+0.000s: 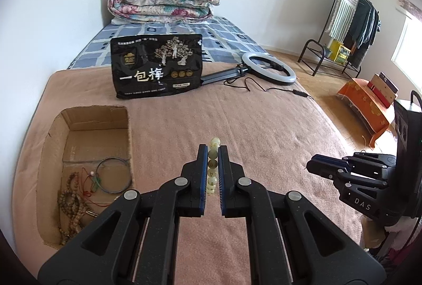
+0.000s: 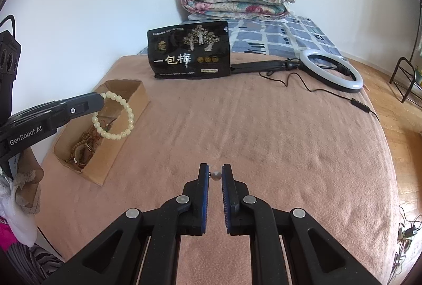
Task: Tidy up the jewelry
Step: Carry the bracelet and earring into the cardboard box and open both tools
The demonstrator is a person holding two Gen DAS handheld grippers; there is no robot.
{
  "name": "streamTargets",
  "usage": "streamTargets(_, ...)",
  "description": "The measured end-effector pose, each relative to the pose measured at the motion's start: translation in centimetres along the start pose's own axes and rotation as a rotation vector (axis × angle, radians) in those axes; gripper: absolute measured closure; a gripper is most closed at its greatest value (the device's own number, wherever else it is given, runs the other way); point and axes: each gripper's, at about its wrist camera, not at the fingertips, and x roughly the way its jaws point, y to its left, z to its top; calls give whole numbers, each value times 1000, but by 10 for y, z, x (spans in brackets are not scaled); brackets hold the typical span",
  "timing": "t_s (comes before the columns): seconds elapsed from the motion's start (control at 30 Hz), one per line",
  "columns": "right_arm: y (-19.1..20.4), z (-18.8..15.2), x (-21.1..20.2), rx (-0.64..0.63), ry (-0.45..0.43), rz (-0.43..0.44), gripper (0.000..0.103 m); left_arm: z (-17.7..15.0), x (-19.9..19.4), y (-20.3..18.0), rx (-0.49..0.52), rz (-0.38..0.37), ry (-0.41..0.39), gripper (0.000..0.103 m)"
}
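The cardboard box [image 1: 79, 142] is already holding several necklaces and a bangle. The left gripper [image 1: 212, 153] is clamping a pale bead bracelet [image 2: 113, 114] beside the box; the right gripper [image 2: 215, 174] is pinching a small pearl piece [image 2: 216, 175] (chain not discernible). Both are awaiting deposit.
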Motion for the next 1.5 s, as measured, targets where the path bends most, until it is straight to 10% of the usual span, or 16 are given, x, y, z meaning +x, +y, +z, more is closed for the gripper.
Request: streamTargets(1.5, 173, 93, 113, -183, 17, 171, 96, -2, -5, 173, -191, 204, -32, 98)
